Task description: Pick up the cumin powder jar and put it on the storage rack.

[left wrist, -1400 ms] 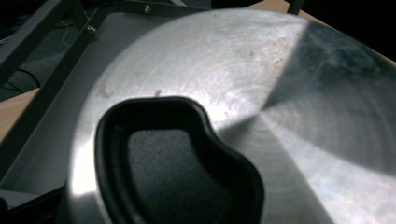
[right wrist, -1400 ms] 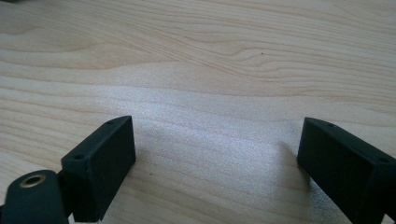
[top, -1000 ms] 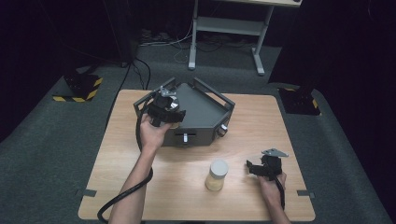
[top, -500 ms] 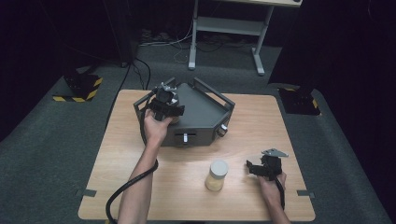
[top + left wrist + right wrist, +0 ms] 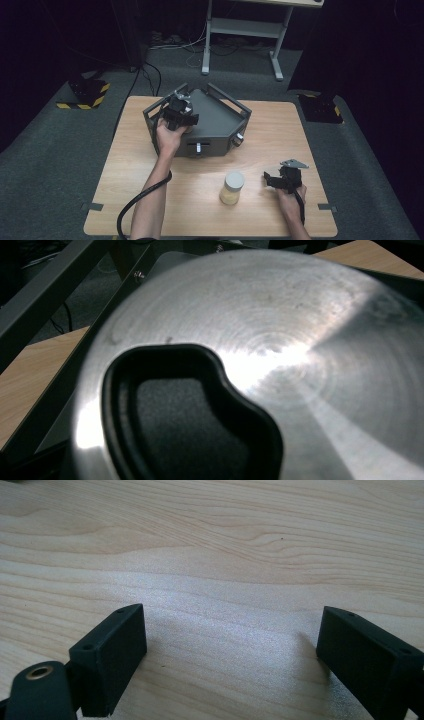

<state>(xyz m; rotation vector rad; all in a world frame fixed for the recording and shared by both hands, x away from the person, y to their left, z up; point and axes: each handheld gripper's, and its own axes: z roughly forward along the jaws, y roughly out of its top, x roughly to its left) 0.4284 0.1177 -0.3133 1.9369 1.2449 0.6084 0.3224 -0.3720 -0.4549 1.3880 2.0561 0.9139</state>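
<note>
While clamped shut on the smooth metal dish [image 5: 300,340] above the grey tray's [image 5: 220,117] 9 o'clock corner, left claw [image 5: 177,112]: could lose it by slipping, or snag the tray rail. Right claw [image 5: 230,650]: wide, empty, at table's [image 5: 150,200] 4 o'clock, near jar [image 5: 232,187].

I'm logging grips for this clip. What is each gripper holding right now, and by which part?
The left gripper is shut on a shiny metal round piece over the grey tray; the exact grip point cannot be told. The right gripper is open above the table, holding nothing.
</note>
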